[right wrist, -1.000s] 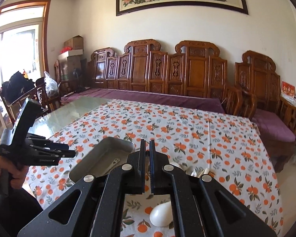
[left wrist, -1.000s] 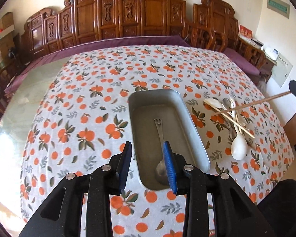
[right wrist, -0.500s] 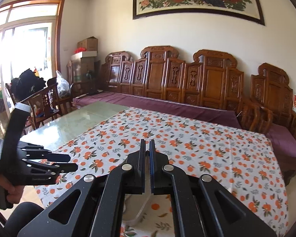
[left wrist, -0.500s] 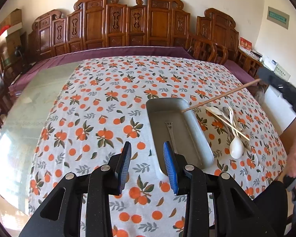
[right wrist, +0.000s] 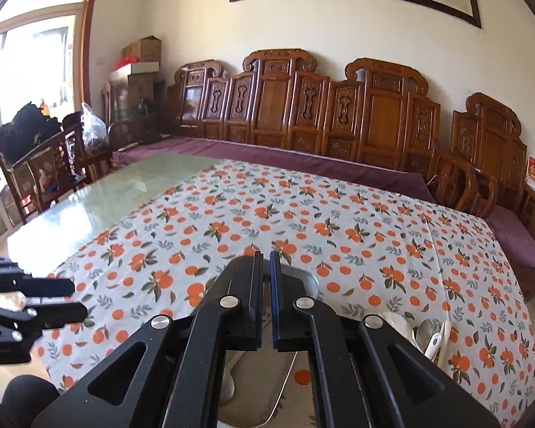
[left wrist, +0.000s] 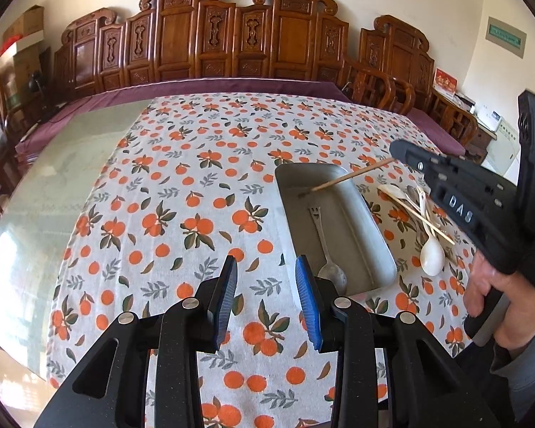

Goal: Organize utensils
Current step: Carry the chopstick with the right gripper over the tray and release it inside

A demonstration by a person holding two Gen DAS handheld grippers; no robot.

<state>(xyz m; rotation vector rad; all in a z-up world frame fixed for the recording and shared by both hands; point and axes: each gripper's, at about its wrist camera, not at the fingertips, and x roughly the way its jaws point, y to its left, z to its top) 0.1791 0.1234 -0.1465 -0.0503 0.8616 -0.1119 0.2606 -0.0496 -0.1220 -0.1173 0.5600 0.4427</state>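
A grey metal tray lies on the orange-print tablecloth with a metal fork-spoon in it. My right gripper is shut on a wooden chopstick whose tip hangs over the tray's far end. In the right wrist view the gripper sits above the tray; the chopstick is hidden there. My left gripper is open and empty, just left of the tray's near end. A white spoon, a chopstick and other spoons lie right of the tray.
Carved wooden benches with purple cushions line the far side. Bare glass tabletop shows left of the cloth. A wooden chair stands at the table's left end. The loose utensils also show in the right wrist view.
My right gripper has carried the chopstick left from over the utensil pile to over the tray and lowered it. My left gripper has drawn back and left of the tray.
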